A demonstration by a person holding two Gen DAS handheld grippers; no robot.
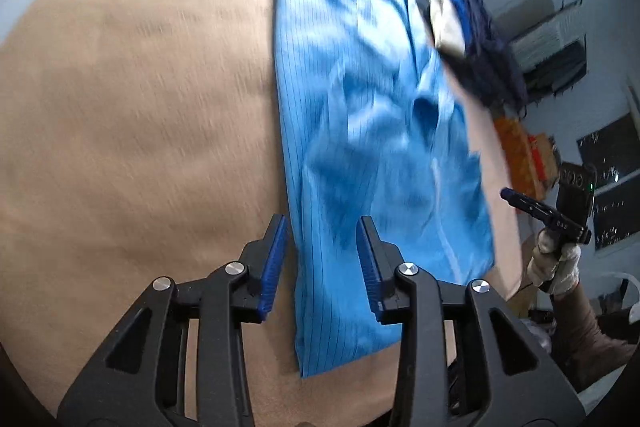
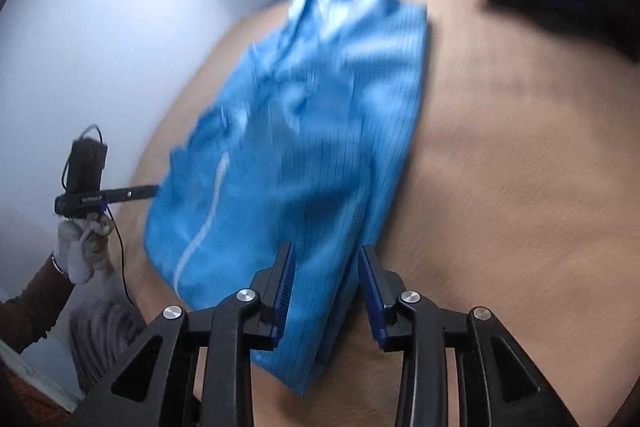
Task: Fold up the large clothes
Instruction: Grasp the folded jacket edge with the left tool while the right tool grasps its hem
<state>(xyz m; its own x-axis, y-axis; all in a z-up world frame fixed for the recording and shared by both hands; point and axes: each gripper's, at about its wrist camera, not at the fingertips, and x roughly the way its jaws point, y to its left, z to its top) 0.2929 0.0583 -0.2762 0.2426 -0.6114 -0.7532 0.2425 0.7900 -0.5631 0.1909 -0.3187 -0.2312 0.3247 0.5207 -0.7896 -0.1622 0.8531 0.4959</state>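
Left gripper [image 1: 322,263], near foreground: black frame, blue ribbed fingers [image 1: 274,267] standing apart above the near left edge of the garment, clamped on nothing. Right gripper [image 2: 326,285]: the same build, fingers [image 2: 285,291] likewise apart over the garment's near corner; whether the pads brush the cloth cannot be told. Each gripper also appears side-on in the other's view, held by a white-gloved hand [image 1: 554,263] on a brown-sleeved arm.

Light blue, thin-striped folded garment [image 1: 372,147]: lies flat as a long strip running from the near edge of the tan, cloth-covered table [image 1: 140,127] toward its far edge, one long side straight, the other rumpled; a pale zip line shows near that rumpled side.

Far end: a dark blue and white heap of clothes [image 1: 472,39], blurred and partly cut off. Both views are motion-smeared; the background clutter beyond the table is unreadable.

Broad bare table lies beside the garment's straight side; only a narrow margin remains on the other.
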